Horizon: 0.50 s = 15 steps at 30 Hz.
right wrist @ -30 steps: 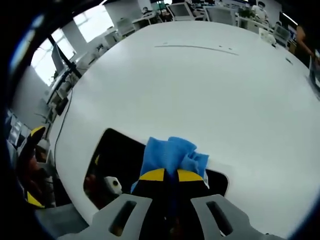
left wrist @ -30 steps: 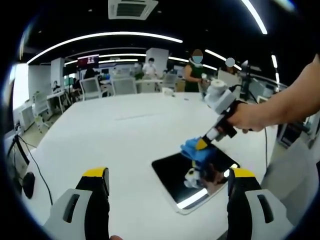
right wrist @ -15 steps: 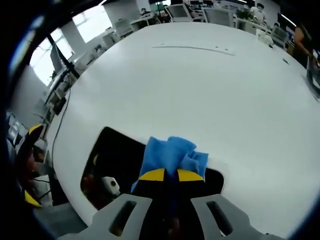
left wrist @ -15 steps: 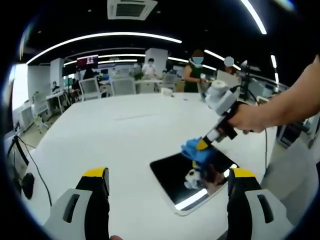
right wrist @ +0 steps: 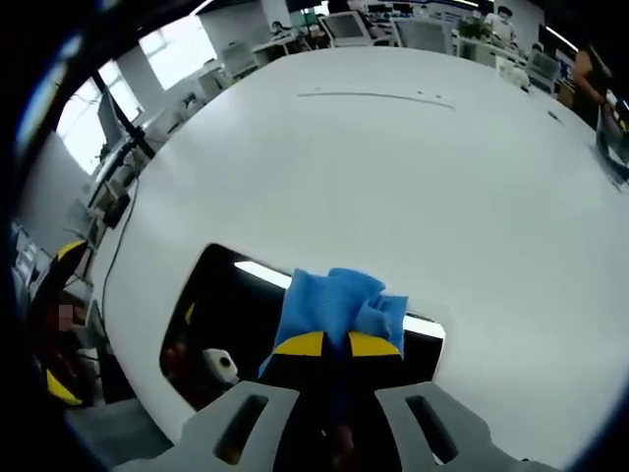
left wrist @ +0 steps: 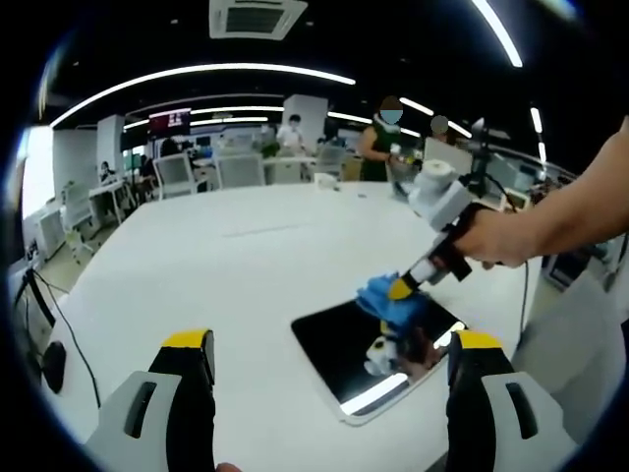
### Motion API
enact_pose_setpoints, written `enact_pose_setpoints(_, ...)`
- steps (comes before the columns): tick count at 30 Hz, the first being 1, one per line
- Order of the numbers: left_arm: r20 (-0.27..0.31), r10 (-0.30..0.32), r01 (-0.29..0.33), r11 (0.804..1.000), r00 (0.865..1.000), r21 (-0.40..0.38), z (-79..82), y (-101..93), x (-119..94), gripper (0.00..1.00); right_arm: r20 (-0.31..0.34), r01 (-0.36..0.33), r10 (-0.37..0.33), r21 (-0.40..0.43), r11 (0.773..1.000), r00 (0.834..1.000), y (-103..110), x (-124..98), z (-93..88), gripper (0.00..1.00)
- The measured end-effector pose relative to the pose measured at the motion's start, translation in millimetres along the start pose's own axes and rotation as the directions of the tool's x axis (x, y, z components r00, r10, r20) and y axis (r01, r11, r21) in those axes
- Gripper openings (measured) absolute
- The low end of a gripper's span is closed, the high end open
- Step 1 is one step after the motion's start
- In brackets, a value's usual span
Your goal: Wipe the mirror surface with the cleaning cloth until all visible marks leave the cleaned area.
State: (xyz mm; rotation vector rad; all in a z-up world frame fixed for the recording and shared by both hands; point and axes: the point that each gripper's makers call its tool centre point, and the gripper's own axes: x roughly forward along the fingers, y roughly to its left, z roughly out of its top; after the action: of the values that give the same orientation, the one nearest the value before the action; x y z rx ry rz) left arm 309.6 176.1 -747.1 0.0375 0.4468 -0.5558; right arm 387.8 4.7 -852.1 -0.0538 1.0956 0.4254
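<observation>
Here, near to far:
Left tool (left wrist: 314, 356): released, its two yellow-tipped jaws wide apart at 7 and 5 o'clock of the left gripper view, nothing between them, held above the desk.
Right tool (right wrist: 335, 344): clenched on the cloth, jaws rising at 6 o'clock of the right gripper view; in the left gripper view it comes in from 3 o'clock (left wrist: 399, 289), held by a hand (left wrist: 491, 239).
Cloth (right wrist: 334, 304): blue, bunched, pinched at the yellow tips of the right tool and pressed on the mirror; in the left gripper view it sits on the mirror's far edge (left wrist: 388, 300).
Mirror (right wrist: 228, 311): dark, rounded-corner rectangle lying flat on the desk, reflecting a strip of ceiling light and the tool; in the left gripper view it lies toward 4 o'clock (left wrist: 344, 346).
Desk (right wrist: 393, 177): wide, white, bare around the mirror.
Far: chairs (left wrist: 180, 174) and standing people (left wrist: 381, 146) beyond the desk at 12 o'clock, under long ceiling lights (left wrist: 197, 71).
</observation>
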Motion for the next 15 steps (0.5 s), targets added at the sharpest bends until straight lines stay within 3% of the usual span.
enact_pose_setpoints(15, -0.006, -0.013, 0.013, 1.000, 1.000, 0.015, -1.5, -0.9, -2.4, 0.99, 0.004, -0.001, 0.001, -0.003, 1.000, 1.000, 5.6, -5.7, -12.9, 0.02)
